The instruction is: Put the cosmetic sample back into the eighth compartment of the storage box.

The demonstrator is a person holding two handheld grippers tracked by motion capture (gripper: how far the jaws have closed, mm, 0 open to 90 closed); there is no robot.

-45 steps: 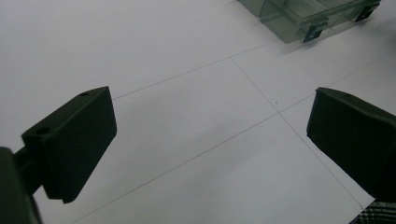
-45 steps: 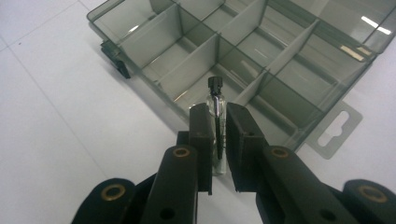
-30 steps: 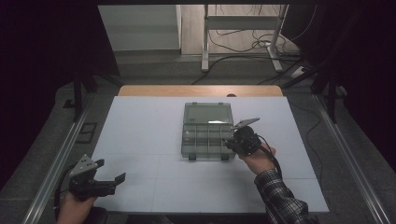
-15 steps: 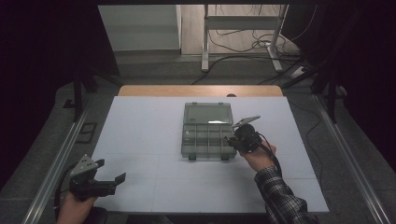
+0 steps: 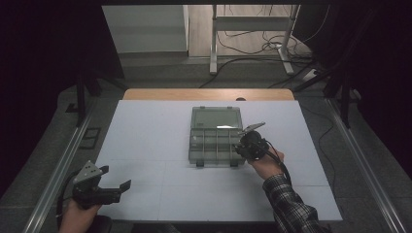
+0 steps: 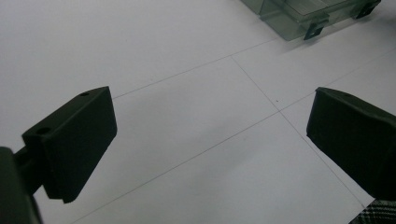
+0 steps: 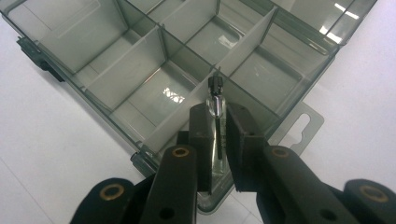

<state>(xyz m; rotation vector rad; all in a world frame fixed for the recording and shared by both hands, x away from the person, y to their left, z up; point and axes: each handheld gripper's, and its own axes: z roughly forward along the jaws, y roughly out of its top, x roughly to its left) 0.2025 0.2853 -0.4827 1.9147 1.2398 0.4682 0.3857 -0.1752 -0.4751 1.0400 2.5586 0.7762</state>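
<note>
**Vial pinched over the open box**

Right gripper (image 5: 241,143) sitting at centre-right of the high view, right at the box (image 5: 215,137) and its right edge, jaws clenched on a small clear vial (image 7: 215,122) with a dark cap. In the right gripper view, vial (image 7: 215,122) standing upright between the two black pads at lower centre, cap end poking up past the fingertips, over the near row of compartments. Box (image 7: 154,70) smoky see-through plastic, lid flipped open toward the top of the frame, dividers splitting it into a grid, hang tab sticking out at the right. Compartments look bare, though glare makes it hard to be sure.

Left gripper (image 5: 125,186) parked at lower left of the high view, well apart from the box, low over the white table (image 5: 145,141). Jaws released and spread wide in the left gripper view, just table between them, box corner (image 6: 308,14) peeking in at upper right.
</note>
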